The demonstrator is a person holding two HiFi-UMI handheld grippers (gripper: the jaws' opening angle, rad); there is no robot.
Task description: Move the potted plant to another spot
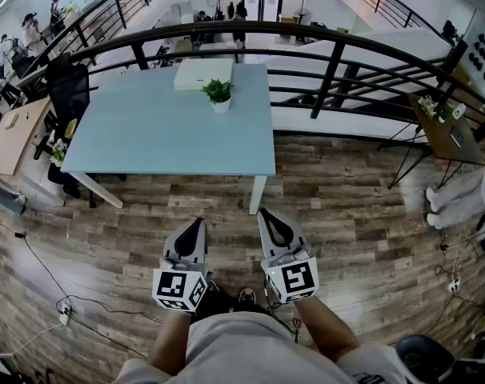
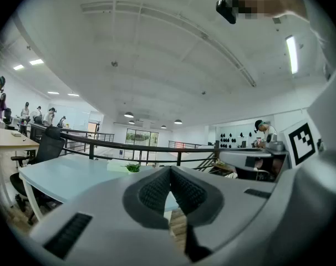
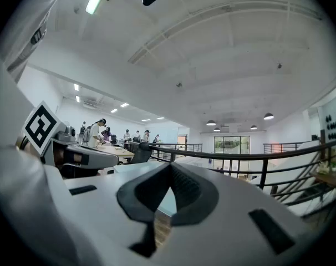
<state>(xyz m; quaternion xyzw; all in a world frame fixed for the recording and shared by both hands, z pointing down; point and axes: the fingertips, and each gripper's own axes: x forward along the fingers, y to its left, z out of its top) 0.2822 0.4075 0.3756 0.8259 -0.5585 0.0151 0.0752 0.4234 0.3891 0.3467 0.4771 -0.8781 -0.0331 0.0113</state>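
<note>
A small potted plant [image 1: 219, 95] with green leaves in a white pot stands near the far edge of a pale blue table [image 1: 146, 130]. It also shows small and distant in the left gripper view, as the potted plant [image 2: 133, 168]. My left gripper [image 1: 200, 222] and right gripper [image 1: 262, 213] hover side by side over the wooden floor, well short of the table. Both are shut with nothing between the jaws, as the left gripper [image 2: 170, 169] and right gripper [image 3: 171, 165] show in their own views.
A white flat box [image 1: 202, 73] lies on the table just behind the plant. A black railing [image 1: 330, 62] curves behind the table. A black office chair [image 1: 69, 94] stands at the table's left end, a wooden desk [image 1: 14, 134] further left. Cables [image 1: 50, 282] trail across the floor.
</note>
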